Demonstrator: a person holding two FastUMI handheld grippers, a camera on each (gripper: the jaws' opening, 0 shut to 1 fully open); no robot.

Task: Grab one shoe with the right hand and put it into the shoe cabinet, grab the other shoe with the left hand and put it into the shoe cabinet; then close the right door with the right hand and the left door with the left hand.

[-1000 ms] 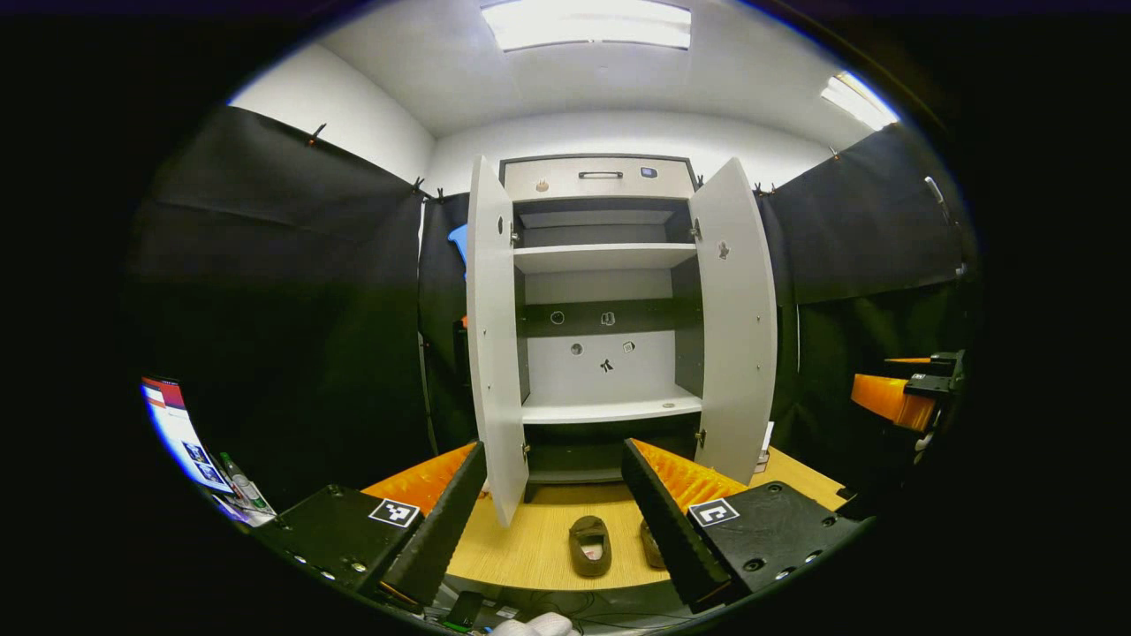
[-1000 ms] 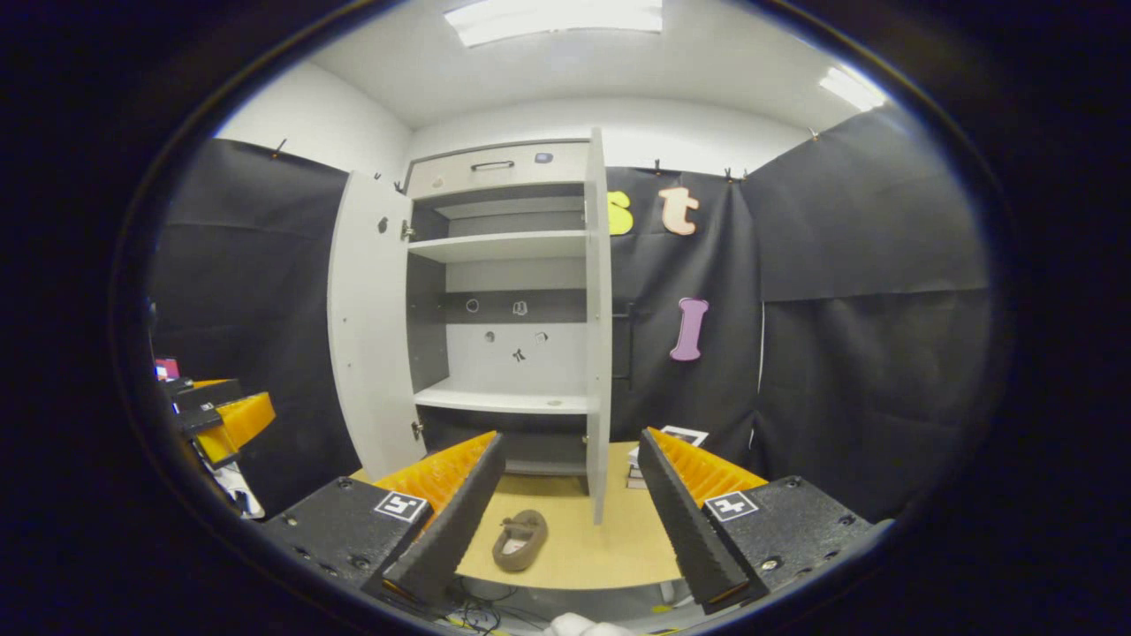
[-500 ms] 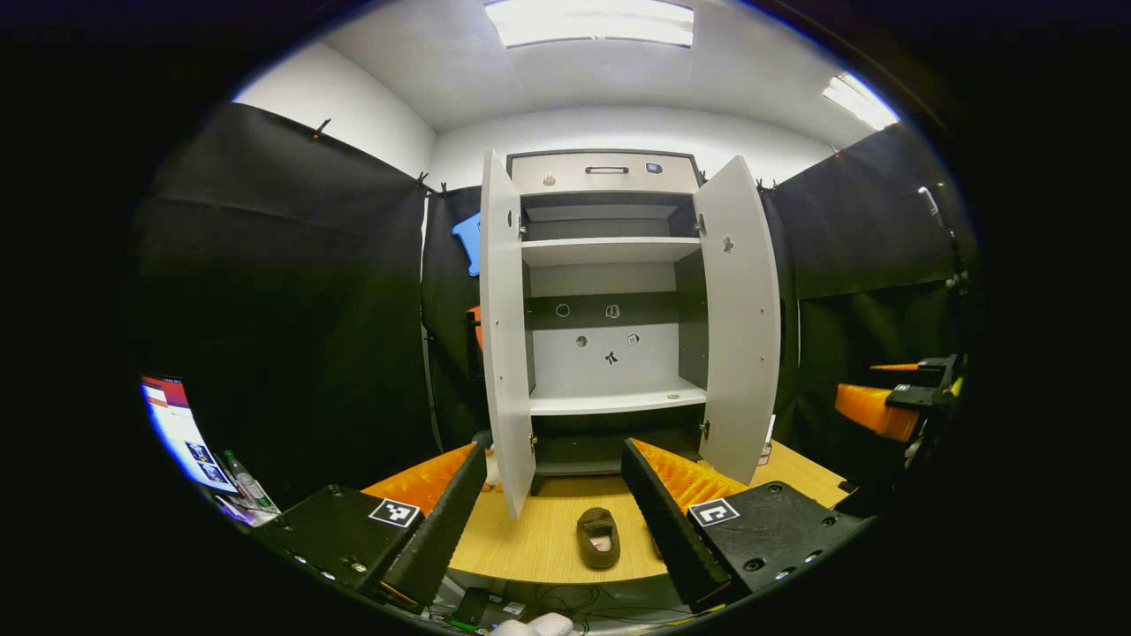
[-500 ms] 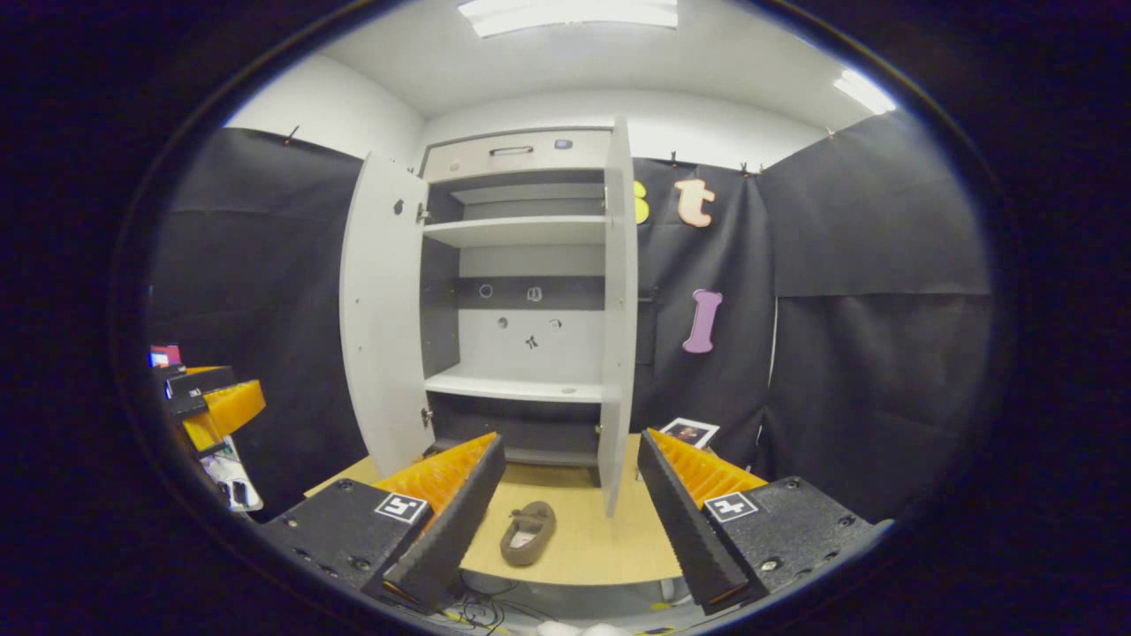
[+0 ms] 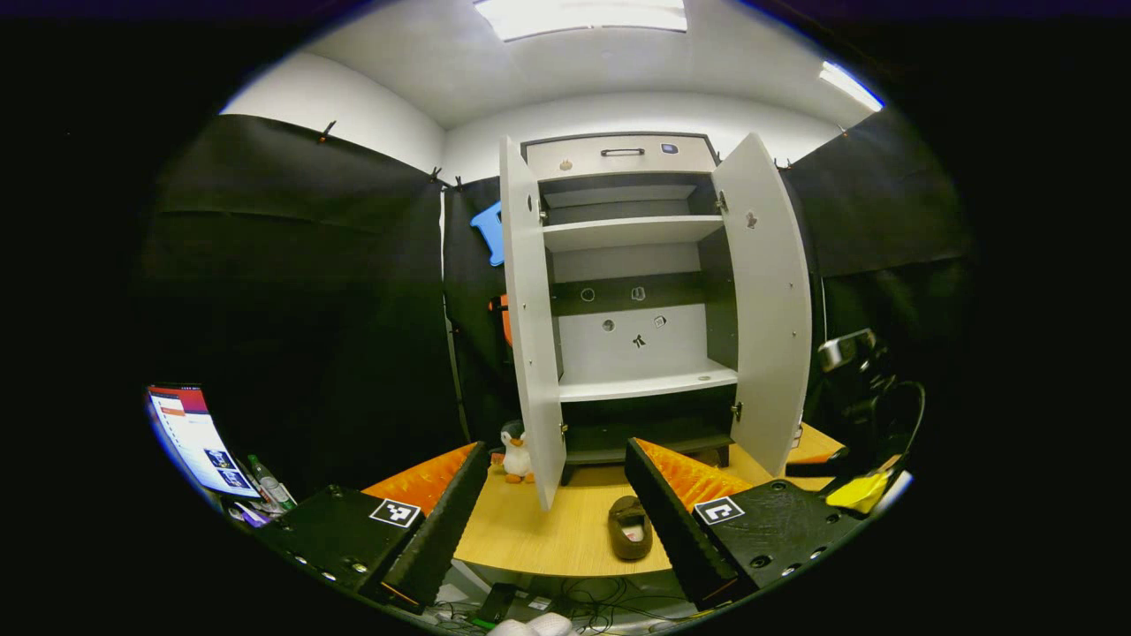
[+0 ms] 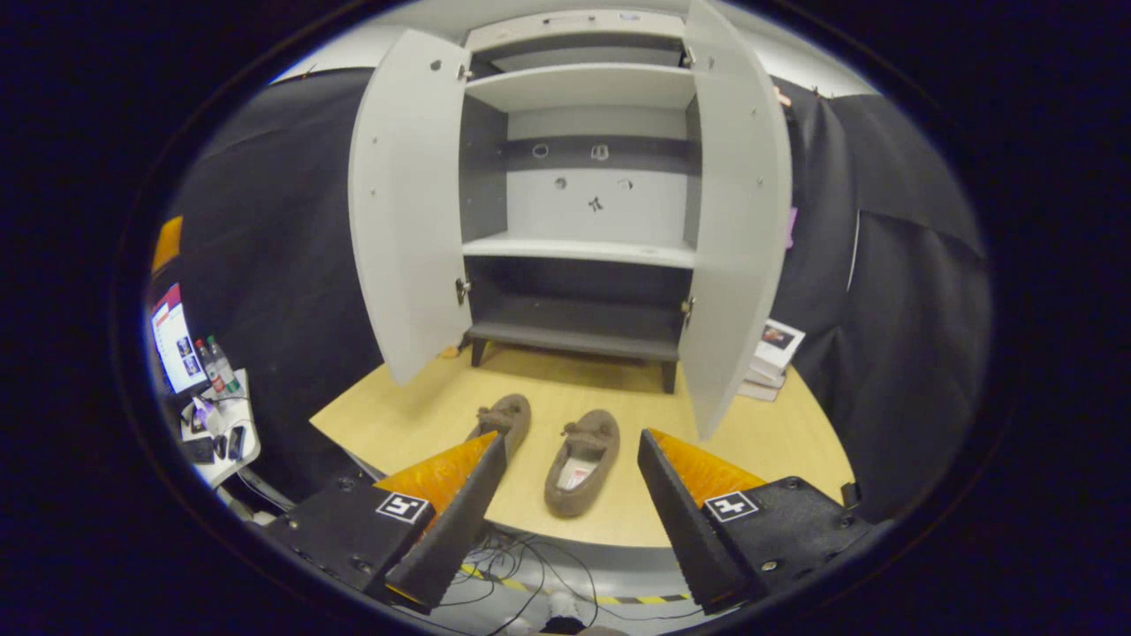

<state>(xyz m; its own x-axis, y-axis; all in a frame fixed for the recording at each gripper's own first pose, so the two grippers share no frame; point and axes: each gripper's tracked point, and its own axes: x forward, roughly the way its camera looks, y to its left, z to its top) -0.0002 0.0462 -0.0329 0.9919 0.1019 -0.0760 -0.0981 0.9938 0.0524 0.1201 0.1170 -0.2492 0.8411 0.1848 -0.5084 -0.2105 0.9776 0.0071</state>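
Observation:
Two brown slippers lie on the wooden table (image 6: 778, 442) in front of the white shoe cabinet (image 6: 579, 247). The right slipper (image 6: 583, 464) sits just beyond my open right gripper (image 6: 573, 437), between its fingers' line. The left slipper (image 6: 508, 417) is partly hidden behind the left finger (image 6: 451, 521). Both cabinet doors (image 6: 402, 203) (image 6: 738, 221) stand wide open, and the shelves are bare. In the left gripper view my open left gripper (image 5: 555, 446) hangs back from the table edge, holding nothing, with one slipper (image 5: 629, 528) beside its right finger (image 5: 671, 521). The cabinet (image 5: 636, 291) stands ahead.
A small penguin toy (image 5: 515, 452) stands by the foot of the left door (image 5: 530, 336). A stack of books (image 6: 769, 349) lies right of the cabinet. A monitor (image 6: 172, 340) and bottles (image 6: 212, 358) sit on a side stand to the left. Cables hang below the table's front edge.
My right gripper has moved forward and tipped down over the table, bringing both slippers close before its fingers. My left gripper has drifted slightly left; the penguin toy has come into view.

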